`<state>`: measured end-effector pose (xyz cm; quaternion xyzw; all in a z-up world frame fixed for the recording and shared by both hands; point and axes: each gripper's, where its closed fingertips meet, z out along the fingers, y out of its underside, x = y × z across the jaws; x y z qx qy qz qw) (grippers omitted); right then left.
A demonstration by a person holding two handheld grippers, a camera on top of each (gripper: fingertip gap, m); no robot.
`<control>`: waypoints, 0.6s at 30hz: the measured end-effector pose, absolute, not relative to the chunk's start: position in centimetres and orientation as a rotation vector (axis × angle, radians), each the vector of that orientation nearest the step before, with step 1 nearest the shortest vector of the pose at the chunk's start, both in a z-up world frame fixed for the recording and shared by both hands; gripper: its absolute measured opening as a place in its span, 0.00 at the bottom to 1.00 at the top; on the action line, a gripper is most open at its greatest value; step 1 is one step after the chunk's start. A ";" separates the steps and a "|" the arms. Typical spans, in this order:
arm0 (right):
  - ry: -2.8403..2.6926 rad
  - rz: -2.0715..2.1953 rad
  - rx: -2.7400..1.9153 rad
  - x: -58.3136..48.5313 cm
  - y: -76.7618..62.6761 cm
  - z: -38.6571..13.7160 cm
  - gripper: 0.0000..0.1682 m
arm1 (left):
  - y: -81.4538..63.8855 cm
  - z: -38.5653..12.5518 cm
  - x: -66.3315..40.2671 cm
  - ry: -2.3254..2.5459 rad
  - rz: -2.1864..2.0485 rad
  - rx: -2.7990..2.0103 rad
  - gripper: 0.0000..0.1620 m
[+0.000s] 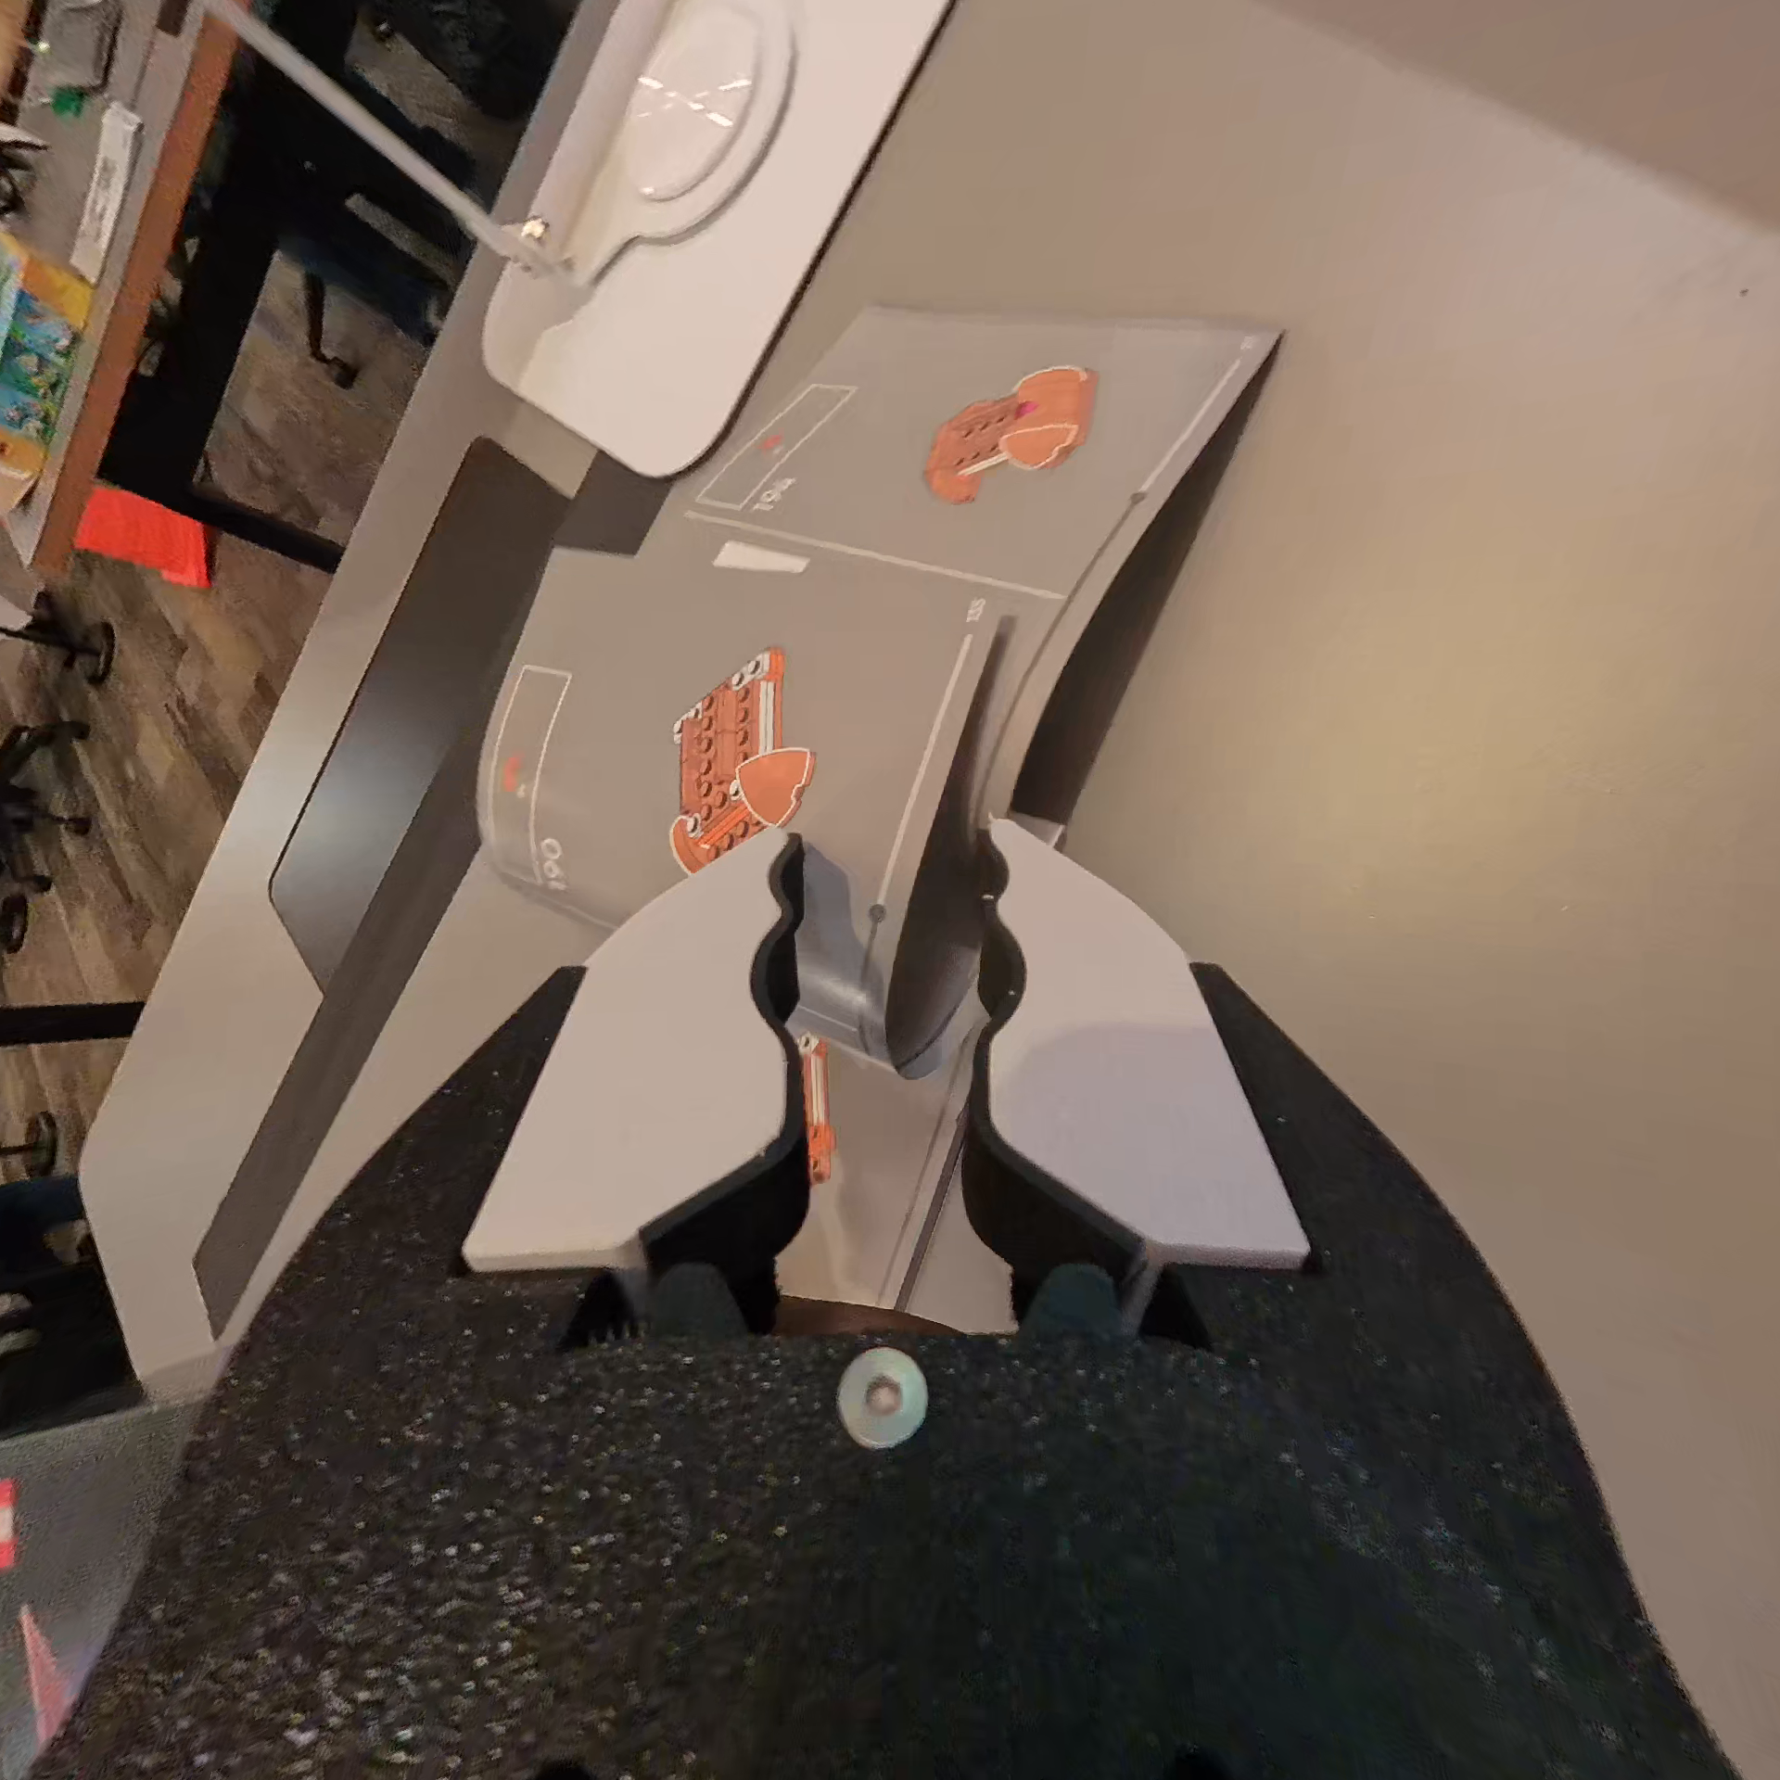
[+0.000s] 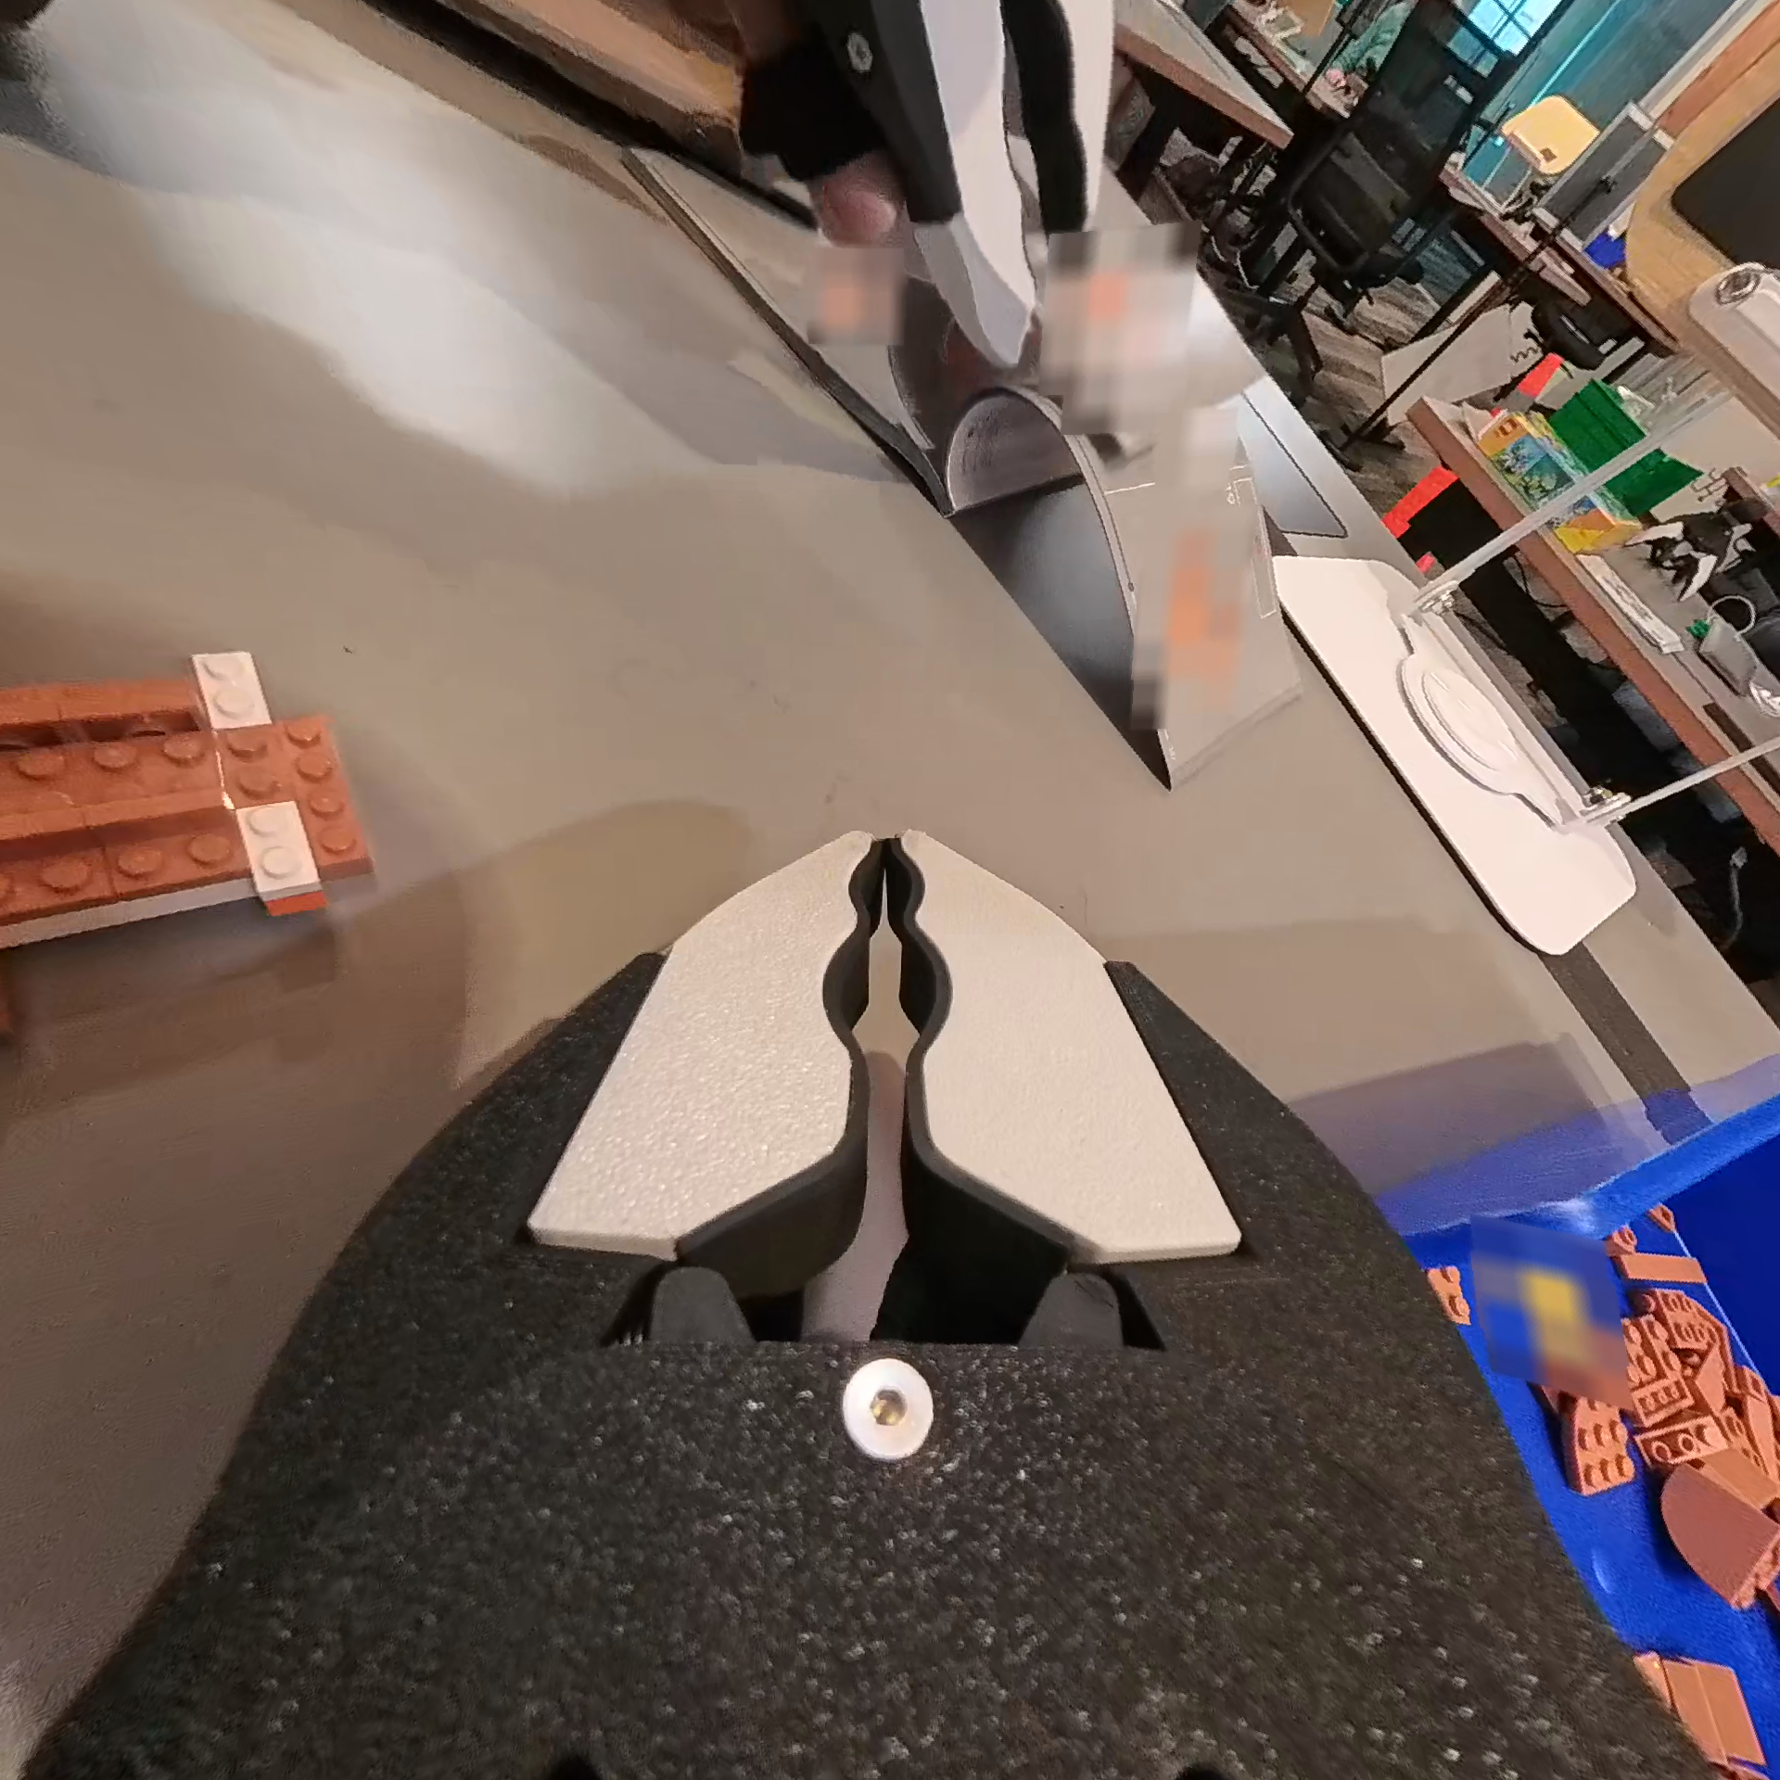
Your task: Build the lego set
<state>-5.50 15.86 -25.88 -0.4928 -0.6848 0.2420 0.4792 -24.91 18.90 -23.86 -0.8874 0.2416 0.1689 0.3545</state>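
The instruction booklet point(image 1: 867, 597) lies open on the grey table, showing orange model drawings. My left gripper point(image 1: 891, 848) is open over its near edge, with a curled-up page point(image 1: 848, 973) standing between the fingers. In the right wrist view the left gripper point(image 2: 992, 318) comes down onto the booklet point(image 2: 1060, 578) where the page curls. My right gripper point(image 2: 891, 848) is shut and empty, held over bare table. The partly built brown model point(image 2: 164, 809) with two white plates lies on the table to its left.
A blue bin point(image 2: 1541, 1204) with several loose brown bricks point(image 2: 1676, 1397) stands at the near right. A white stand base point(image 2: 1445, 732) sits beyond the booklet near the table's edge; it also shows in the left wrist view point(image 1: 655, 241). Desks and chairs lie beyond. Tip to tip, the grippers are about 20 centimetres apart.
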 end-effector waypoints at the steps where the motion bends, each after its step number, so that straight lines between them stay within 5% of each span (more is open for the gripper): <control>1: -1.671 0.590 -1.202 -5.5 15.9 -25.9 0.00 | 18.6 -23.7 -25.3 0.597 0.432 -2.290 0.21; 18: -1.666 0.559 -1.200 -5.6 16.0 -26.0 0.00 | 12.2 -24.7 -31.5 -0.067 0.167 -2.137 0.21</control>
